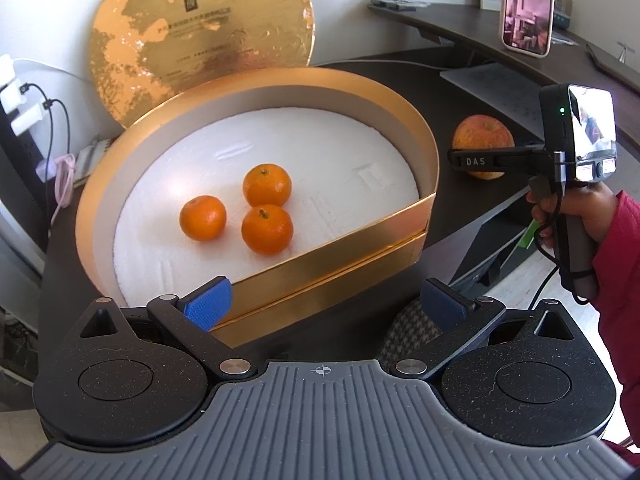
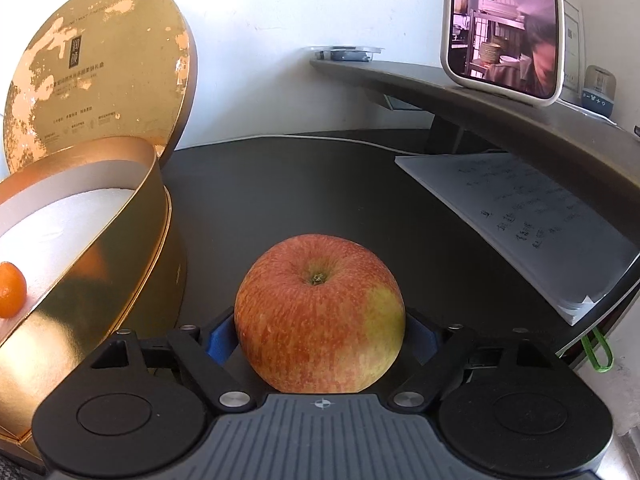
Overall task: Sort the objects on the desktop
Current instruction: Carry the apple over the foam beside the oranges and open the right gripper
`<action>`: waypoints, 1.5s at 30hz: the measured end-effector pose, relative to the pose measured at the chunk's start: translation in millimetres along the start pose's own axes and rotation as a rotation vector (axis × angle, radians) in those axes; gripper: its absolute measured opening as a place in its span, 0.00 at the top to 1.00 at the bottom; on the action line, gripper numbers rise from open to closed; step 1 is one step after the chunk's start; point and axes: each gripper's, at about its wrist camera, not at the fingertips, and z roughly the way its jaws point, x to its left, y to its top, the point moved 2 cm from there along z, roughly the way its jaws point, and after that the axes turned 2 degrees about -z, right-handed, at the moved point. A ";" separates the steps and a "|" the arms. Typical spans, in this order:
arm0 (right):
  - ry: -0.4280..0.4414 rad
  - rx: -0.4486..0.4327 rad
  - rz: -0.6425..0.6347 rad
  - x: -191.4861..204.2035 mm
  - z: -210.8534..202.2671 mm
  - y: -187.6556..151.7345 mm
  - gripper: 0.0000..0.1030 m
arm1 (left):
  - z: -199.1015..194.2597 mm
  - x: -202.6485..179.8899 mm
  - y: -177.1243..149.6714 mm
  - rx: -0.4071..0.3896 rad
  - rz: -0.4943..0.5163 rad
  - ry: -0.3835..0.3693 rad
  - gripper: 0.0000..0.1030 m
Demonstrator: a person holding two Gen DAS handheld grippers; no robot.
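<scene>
My right gripper [image 2: 320, 334] has its blue pads against both flanks of the apple [image 2: 319, 314], which sits on the dark desk [image 2: 300, 184] just right of the gold box [image 2: 132, 248]. My left gripper [image 1: 325, 304] hangs open and empty over the box's front wall; three mandarins [image 1: 267, 230] lie inside.

"DAS" read on right gripper [image 1: 476, 161] finger; print on gold lid [image 1: 200, 40] and handwritten sheet [image 2: 532, 216] perhaps Chinese, illegible.
</scene>
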 end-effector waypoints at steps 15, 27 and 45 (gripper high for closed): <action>0.007 -0.093 0.060 15.1 -56.4 44.9 0.19 | -13.2 40.5 -6.7 -0.044 -0.097 -0.009 0.00; 0.207 -0.003 -0.132 128.2 -37.9 70.5 0.19 | -25.5 118.7 -25.4 -0.087 -0.285 0.046 0.00; 0.181 0.261 -0.234 177.0 -0.3 49.2 0.18 | -17.6 146.0 -43.4 -0.058 -0.363 0.018 0.00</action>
